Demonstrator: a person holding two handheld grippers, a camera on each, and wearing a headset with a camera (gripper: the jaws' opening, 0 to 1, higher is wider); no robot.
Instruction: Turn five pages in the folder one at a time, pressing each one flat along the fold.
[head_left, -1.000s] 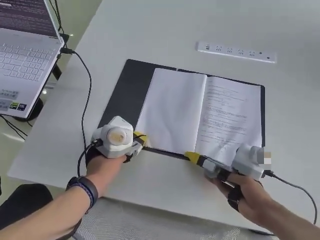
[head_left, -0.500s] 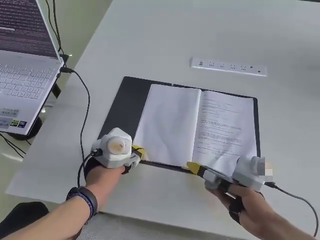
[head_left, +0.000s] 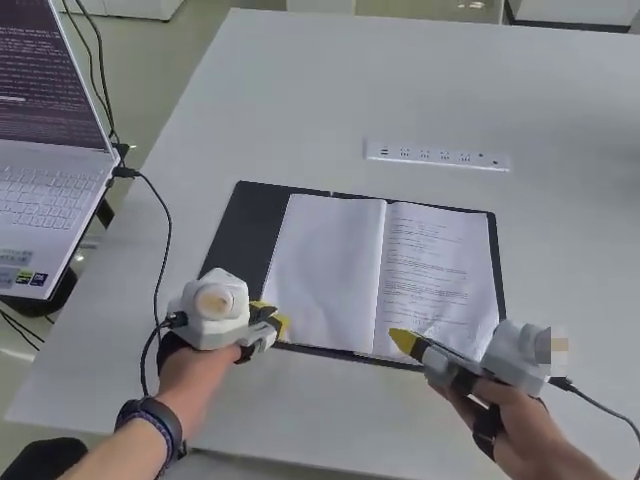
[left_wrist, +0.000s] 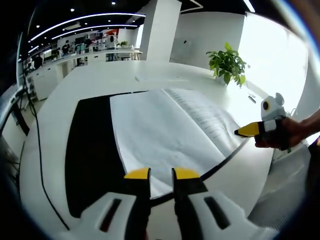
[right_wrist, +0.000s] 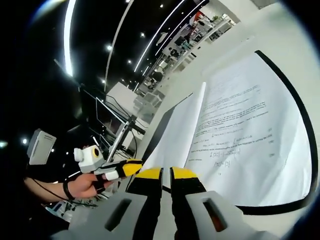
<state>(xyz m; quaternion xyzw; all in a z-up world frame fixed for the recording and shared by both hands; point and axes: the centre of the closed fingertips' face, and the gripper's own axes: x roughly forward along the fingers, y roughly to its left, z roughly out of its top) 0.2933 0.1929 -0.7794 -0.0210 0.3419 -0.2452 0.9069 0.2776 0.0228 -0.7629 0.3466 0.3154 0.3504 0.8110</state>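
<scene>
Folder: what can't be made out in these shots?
- Print on the right page: too small to read in the head view, warped in the right gripper view.
- Sheets under the top pages of the folder: covered by them, count unknown.
- Laptop: cut off by the head view's left edge.
- Left claw at the left page corner: its own tips cover any contact in the left gripper view.
</scene>
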